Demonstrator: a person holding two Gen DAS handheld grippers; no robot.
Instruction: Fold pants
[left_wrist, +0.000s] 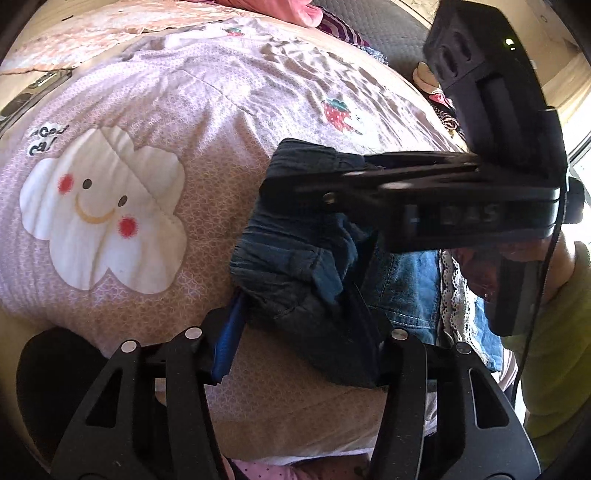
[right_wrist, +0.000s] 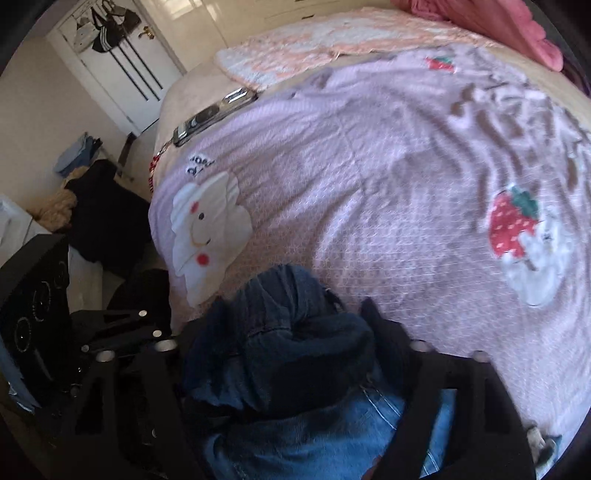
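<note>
Pants (left_wrist: 295, 266): dark denim, bunched, lifted above the near right part of the lilac quilt (left_wrist: 207, 122), both tools gripping them. Left gripper (left_wrist: 299, 325): we see cloth filling the gap between its fingers, clamped on a dark fold. Right gripper (left_wrist: 280, 177): reaching in from the right, its fingers pinched on the upper edge of the same bundle; its own view shows denim packed between them. Step, as we judge it: carrying the garment out to spread it, no fold made yet. Next move calls for drawing the two grips apart and lowering the pants flat onto the quilt's open middle, clear of the phone (right_wrist: 218, 110) at the far left.
</note>
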